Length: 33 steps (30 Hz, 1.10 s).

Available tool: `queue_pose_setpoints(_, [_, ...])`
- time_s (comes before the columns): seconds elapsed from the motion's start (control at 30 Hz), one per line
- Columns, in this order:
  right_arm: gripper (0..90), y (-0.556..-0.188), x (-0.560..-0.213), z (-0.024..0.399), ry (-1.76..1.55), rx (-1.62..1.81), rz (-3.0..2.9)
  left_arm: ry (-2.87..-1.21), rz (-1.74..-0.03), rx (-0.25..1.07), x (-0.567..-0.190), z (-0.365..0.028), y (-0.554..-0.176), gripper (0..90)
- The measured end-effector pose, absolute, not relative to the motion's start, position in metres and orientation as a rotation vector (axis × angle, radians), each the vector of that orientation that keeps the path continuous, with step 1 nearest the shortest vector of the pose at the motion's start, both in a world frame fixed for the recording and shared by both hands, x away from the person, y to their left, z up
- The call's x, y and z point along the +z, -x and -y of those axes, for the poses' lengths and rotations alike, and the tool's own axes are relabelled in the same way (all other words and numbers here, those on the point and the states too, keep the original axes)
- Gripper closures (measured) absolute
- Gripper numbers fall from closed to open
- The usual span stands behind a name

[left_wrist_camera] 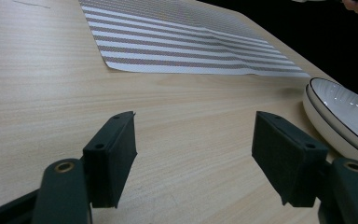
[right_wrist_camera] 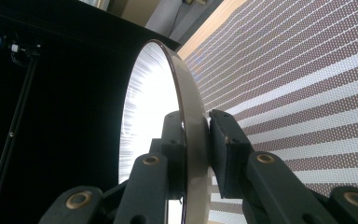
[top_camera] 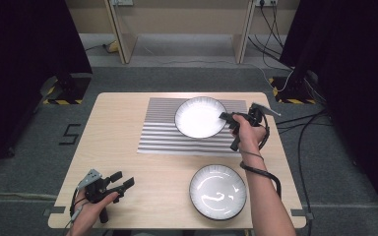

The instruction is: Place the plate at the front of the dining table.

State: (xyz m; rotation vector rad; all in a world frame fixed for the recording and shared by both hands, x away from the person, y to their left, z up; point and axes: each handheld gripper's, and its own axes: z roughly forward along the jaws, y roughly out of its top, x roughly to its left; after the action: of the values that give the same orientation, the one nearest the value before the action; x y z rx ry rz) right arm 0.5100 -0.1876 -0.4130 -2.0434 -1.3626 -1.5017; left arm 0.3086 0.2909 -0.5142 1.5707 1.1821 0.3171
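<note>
Left gripper (top_camera: 120, 183) rests low on the pale wood-grain table (top_camera: 113, 147), its black blocky jaws spread wide with nothing between them. Striped woven mat (top_camera: 162, 130), flat, lies at the table's far centre. On it sits a round white plate (top_camera: 199, 117) with a ribbed, dark-edged rim. Right gripper (top_camera: 225, 118) pinches that plate's right rim, one jaw inside and one outside. A second glossy plate (top_camera: 218, 191) sits on bare wood, near right.

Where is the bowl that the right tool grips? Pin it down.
In the high view, that bowl sits over the striped placemat at the table's far middle, its right rim pinched by the right tool, beyond the second bowl.
</note>
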Motion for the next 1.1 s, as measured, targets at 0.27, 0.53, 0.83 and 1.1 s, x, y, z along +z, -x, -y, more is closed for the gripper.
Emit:
queue_pose_setpoints(0.27, [76.1, -0.514, -0.414, 0.188, 2.055, -1.502, 1.35, -1.571, -1.181, 0.316, -0.514, -0.291, -0.309, 30.0])
queue_pose_setpoints(0.53, [75.7, -0.516, -0.416, 0.188, 2.063, -1.494, 1.352, -1.57, -1.181, 0.316, -0.514, -0.291, -0.309, 30.0])
queue_pose_setpoints(0.83, [75.6, -0.52, -0.419, 0.189, 2.071, -1.496, 1.343, -1.571, -1.18, 0.314, -0.515, -0.291, -0.309, 30.0])
queue_pose_setpoints(1.1, [75.4, -0.523, -0.421, 0.188, 2.08, -1.489, 1.332, -1.571, -1.18, 0.313, -0.515, -0.291, -0.309, 30.0])
